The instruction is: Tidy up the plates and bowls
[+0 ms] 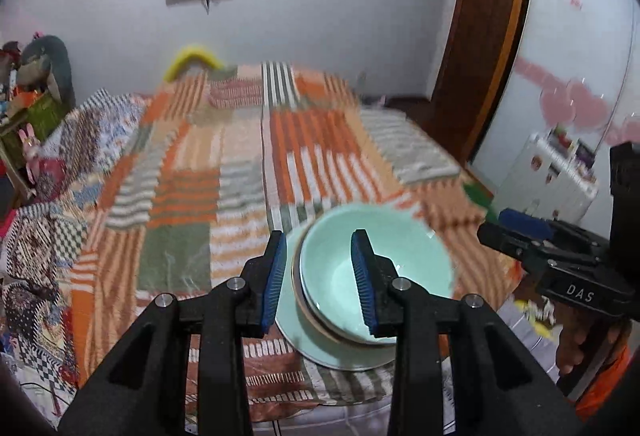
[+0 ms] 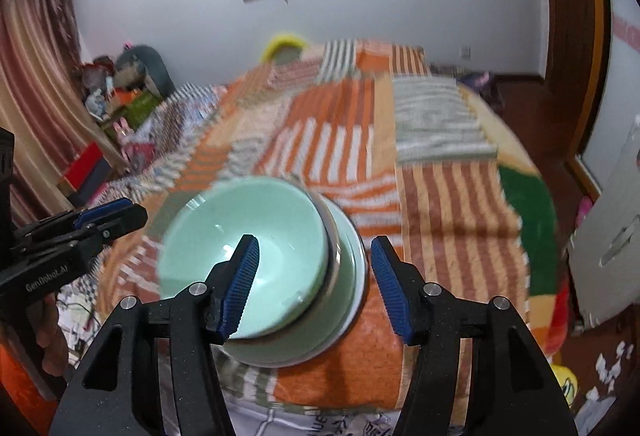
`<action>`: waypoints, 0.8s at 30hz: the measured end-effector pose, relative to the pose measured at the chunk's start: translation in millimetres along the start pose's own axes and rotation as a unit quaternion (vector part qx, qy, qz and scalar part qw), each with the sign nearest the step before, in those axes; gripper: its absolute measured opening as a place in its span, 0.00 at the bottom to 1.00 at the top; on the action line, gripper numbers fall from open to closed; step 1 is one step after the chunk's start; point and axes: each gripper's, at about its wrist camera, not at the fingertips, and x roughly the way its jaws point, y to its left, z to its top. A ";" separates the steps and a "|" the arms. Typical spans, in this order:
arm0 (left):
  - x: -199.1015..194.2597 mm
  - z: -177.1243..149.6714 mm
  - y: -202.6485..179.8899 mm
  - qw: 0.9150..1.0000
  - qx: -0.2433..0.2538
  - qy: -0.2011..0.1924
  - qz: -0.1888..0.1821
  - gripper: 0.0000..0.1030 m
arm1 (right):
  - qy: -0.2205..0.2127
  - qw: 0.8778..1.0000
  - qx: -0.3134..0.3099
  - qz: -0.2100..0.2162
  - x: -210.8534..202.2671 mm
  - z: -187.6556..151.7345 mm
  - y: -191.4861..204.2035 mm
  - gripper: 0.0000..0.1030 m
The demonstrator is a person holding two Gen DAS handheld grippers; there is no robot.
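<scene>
While both claws hang over the bed, here's the rundown:
Stack: mint bowl [image 1: 376, 272] nested on another bowl, on a pale green plate [image 1: 340, 352], sitting on the striped orange blanket [image 1: 240, 164].
Left gripper [image 1: 320, 280]: jaws partly apart, nothing pinched; the bowl's rim shows between the blue pads, below them.
Right gripper [image 2: 314, 280]: spread wider, empty, with the stack's right edge seen in the gap.
Clock spots: the stack sits at 5 o'clock in the left view; the other claw pokes in at 3 o'clock.
</scene>
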 end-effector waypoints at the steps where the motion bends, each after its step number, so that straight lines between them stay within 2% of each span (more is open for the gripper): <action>1: -12.8 3.3 -1.1 1.000 0.000 -0.018 0.001 0.35 | -0.017 1.000 -0.004 0.005 -12.5 3.8 3.7 0.53; 6: -63.0 12.3 -7.3 0.996 0.003 -0.089 0.006 0.45 | -0.080 0.996 -0.021 0.025 -54.1 15.6 23.0 0.53; 10: -98.7 12.8 -13.6 0.990 0.014 -0.141 0.016 0.55 | -0.130 0.990 -0.033 0.039 -86.2 21.1 35.9 0.55; 13: -115.3 11.7 -17.3 0.986 0.019 -0.166 0.021 0.71 | -0.160 0.985 -0.043 0.048 -104.2 22.5 44.0 0.56; 15: -124.1 10.7 -18.3 0.983 0.017 -0.181 0.021 0.87 | -0.175 0.982 -0.052 0.048 -111.0 22.8 49.0 0.59; 17: -129.4 8.9 -17.6 0.981 0.013 -0.193 0.024 0.93 | -0.189 0.979 -0.059 0.050 -115.7 22.5 53.2 0.69; 18: -131.7 8.3 -17.6 0.980 0.012 -0.198 0.026 0.95 | -0.195 0.977 -0.062 0.050 -116.7 21.8 54.2 0.71; 19: -133.2 7.6 -17.6 0.979 0.011 -0.201 0.030 0.95 | -0.201 0.976 -0.067 0.050 -117.2 21.6 56.2 0.72; 24: -134.1 4.8 -15.5 0.978 0.011 -0.206 0.033 0.98 | -0.224 0.971 -0.076 0.040 -119.3 19.0 62.5 0.92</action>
